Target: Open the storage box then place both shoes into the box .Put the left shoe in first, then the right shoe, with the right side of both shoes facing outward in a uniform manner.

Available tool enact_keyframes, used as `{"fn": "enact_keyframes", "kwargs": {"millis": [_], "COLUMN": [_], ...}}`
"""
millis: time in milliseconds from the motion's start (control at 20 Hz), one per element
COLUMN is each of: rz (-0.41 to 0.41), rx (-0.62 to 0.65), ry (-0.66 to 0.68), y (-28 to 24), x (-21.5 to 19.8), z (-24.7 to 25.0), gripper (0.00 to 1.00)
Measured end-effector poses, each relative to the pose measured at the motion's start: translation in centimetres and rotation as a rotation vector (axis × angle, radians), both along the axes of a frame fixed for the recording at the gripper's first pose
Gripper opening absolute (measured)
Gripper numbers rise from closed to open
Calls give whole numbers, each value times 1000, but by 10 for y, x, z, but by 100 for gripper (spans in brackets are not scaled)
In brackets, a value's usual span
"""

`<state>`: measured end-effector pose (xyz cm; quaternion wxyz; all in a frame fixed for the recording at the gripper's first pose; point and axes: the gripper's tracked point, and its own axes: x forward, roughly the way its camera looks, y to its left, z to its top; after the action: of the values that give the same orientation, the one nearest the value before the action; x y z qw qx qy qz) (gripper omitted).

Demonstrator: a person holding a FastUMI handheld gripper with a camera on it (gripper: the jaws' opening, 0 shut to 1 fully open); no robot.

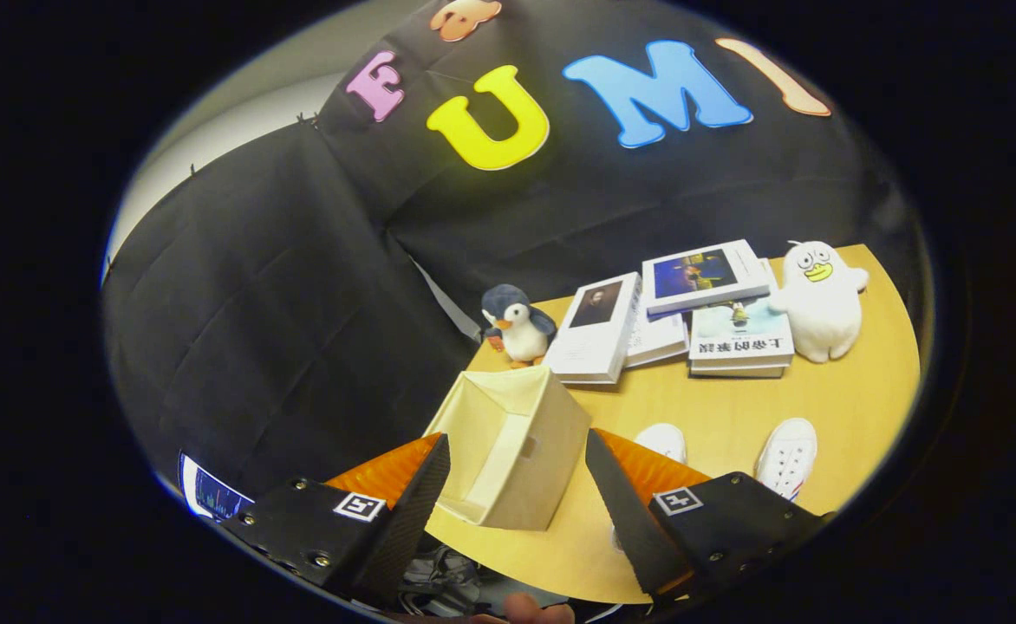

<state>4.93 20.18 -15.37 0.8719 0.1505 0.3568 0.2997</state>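
Cream storage box (512, 446) open, standing on the wooden surface (855, 407) between the wide-spread fingers of the hand-held gripper (517, 511), gripping nothing. Two white shoes (787, 458) at four o'clock of the box, one (662, 440) partly behind a finger. Toy penguin (518, 325), books (681, 312), white plush (820, 299) from twelve to two o'clock.

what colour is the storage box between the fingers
Cream, plain with no pattern: the storage box shows best in the gripper view, lying between the open gripper fingers.
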Motion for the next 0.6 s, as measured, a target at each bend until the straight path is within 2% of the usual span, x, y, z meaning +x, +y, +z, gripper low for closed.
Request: {"fn": "enact_keyframes", "kwargs": {"millis": [300, 600], "rz": [-65, -65], "rx": [-54, -193], "ry": [84, 155], "y": [-34, -54], "x": [-7, -9], "z": [-46, -111], "gripper": [97, 97]}}
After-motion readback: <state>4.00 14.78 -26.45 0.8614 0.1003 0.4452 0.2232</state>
